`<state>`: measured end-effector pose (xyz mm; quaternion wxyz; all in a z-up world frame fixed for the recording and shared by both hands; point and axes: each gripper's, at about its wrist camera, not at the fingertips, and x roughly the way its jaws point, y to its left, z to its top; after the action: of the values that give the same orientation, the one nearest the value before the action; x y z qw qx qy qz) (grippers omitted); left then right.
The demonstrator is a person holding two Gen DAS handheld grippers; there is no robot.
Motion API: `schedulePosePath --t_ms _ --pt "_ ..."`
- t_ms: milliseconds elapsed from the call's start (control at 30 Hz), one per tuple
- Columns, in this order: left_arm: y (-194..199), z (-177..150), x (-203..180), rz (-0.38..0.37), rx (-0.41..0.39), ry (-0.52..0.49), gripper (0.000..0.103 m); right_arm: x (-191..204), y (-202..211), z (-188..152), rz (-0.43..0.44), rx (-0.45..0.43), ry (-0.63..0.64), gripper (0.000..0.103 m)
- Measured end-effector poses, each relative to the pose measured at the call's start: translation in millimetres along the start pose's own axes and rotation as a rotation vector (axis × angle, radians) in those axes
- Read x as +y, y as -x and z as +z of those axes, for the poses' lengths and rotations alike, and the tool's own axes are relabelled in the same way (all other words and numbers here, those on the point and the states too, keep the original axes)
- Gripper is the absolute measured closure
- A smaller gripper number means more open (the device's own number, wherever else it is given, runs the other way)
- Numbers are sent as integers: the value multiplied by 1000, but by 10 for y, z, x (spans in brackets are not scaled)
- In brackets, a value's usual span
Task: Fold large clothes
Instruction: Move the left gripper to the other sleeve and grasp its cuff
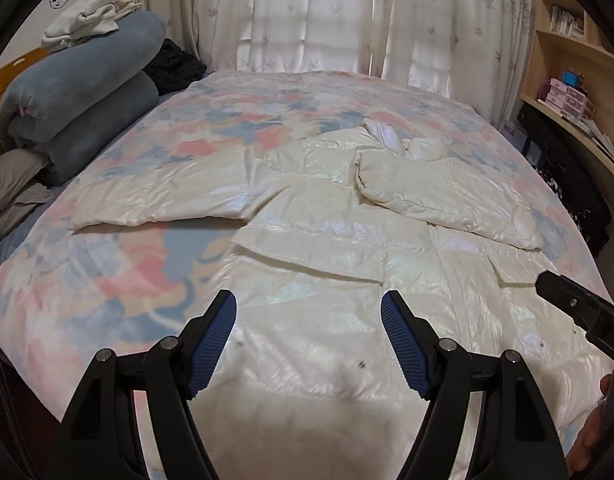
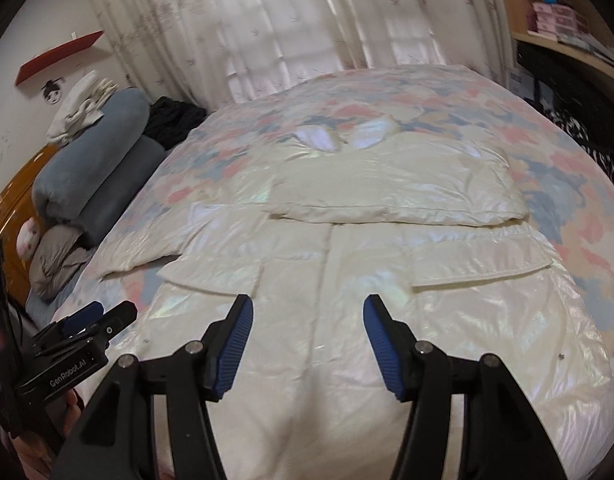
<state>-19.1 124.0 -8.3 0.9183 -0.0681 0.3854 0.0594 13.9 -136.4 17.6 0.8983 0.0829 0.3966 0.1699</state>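
Observation:
A shiny cream puffer jacket (image 1: 331, 248) lies flat, front up, on the bed, hem toward me. Its left sleeve (image 1: 159, 200) stretches out to the left. Its right sleeve (image 1: 439, 192) is folded across the chest. It also shows in the right wrist view (image 2: 327, 256), with the folded sleeve (image 2: 391, 192) lying across. My left gripper (image 1: 309, 312) is open and empty above the hem's left part. My right gripper (image 2: 307, 320) is open and empty above the hem's middle. Each gripper shows in the other's view, the right one (image 1: 579, 304) and the left one (image 2: 95, 316).
A pastel patterned quilt (image 1: 119, 280) covers the bed. Rolled blue blankets (image 1: 79, 96) with white clothes on top and a grey garment (image 1: 11, 192) lie at the left. Curtains (image 1: 315, 12) hang behind. Wooden shelves (image 1: 575, 52) stand at the right.

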Motion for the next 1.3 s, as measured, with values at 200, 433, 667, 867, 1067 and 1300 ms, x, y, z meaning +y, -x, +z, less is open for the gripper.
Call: schedulePosePath --t_ms 200,433,667,867,1067,1300 --pt "169 -21 267 13 -39 16 27 347 63 -6 25 -13 38 42" --pt "82 14 696 6 -26 81 27 649 -55 36 42 -20 78 42" --pt "-246 68 1126 -36 13 164 25 908 -441 95 54 20 114 42" --pt "-578 206 1594 -46 25 244 24 1173 -876 255 74 73 136 42" --pt "-1050 345 2305 -92 71 395 24 1521 -1310 591 87 81 183 42" --pt "-1629 331 2957 -101 106 531 24 1918 -1922 830 102 111 239 42"
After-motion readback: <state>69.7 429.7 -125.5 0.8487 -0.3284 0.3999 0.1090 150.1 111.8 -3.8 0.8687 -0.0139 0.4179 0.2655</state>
